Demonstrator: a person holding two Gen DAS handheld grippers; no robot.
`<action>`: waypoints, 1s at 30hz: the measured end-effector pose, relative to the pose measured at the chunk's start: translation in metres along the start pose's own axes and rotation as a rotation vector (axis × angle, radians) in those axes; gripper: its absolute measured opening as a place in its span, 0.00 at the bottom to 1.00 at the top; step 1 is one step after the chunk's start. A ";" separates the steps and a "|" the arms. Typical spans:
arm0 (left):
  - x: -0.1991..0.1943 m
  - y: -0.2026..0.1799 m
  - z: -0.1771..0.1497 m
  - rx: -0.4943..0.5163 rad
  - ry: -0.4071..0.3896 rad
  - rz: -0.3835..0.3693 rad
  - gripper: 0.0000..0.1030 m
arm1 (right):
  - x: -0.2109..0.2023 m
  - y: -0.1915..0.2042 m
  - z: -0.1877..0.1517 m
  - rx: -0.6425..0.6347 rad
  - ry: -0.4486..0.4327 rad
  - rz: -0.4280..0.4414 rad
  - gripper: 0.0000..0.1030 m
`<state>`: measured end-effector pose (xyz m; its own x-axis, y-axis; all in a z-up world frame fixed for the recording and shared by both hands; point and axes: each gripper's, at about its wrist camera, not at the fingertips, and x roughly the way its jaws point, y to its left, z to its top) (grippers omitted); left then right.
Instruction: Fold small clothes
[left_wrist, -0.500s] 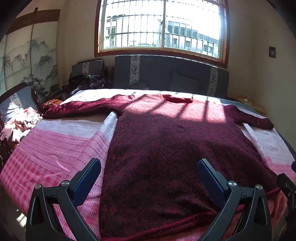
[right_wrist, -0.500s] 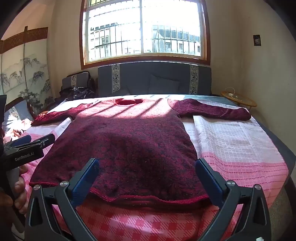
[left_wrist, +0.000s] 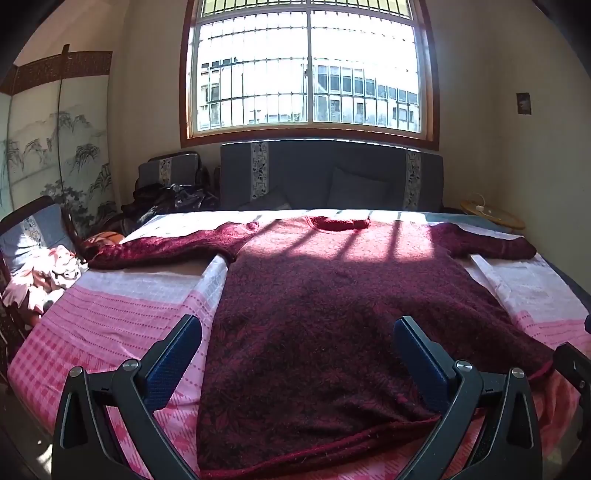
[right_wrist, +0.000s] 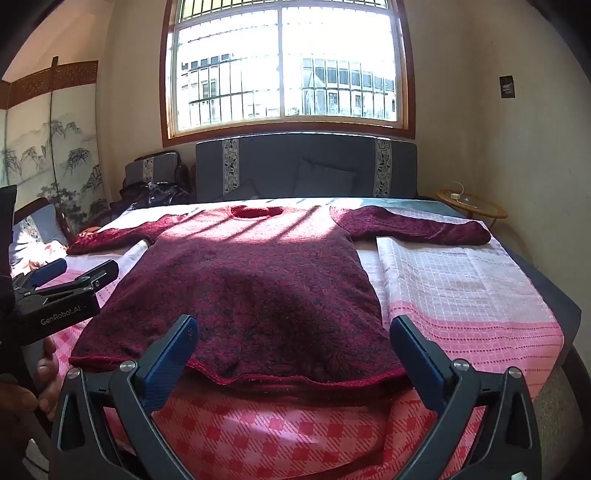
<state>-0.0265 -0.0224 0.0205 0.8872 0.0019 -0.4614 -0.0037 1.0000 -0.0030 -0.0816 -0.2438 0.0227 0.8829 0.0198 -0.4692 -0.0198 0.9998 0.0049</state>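
A dark red knitted sweater (left_wrist: 332, 306) lies flat on the bed, sleeves spread left and right, collar toward the headboard, hem toward me. It also shows in the right wrist view (right_wrist: 255, 288). My left gripper (left_wrist: 297, 332) is open and empty, hovering above the sweater's lower left part near the hem. My right gripper (right_wrist: 293, 332) is open and empty, above the hem at the lower right. The left gripper's body (right_wrist: 59, 299) shows at the left edge of the right wrist view, held in a hand.
The bed has a pink and white checked cover (left_wrist: 110, 321). A dark headboard (left_wrist: 325, 173) stands under the window. A small round side table (right_wrist: 471, 205) is at the far right. Chairs with clothes (left_wrist: 40, 269) stand along the left side.
Both grippers have tilted or lifted slightly, so the sweater sits a little lower in view. The sweater has not moved.
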 end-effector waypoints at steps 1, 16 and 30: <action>0.001 -0.001 0.001 0.005 -0.001 0.001 1.00 | 0.001 -0.001 0.001 0.003 0.003 -0.001 1.00; 0.039 -0.004 0.013 0.050 0.029 0.029 1.00 | 0.052 -0.015 0.022 0.022 0.097 0.017 1.00; 0.103 0.000 0.031 0.091 0.100 0.060 1.00 | 0.139 -0.049 0.074 0.123 0.212 0.207 0.84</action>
<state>0.0790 -0.0226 0.0008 0.8360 0.0657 -0.5448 -0.0094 0.9944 0.1056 0.0766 -0.2900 0.0223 0.7483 0.2347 -0.6204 -0.1212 0.9679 0.2200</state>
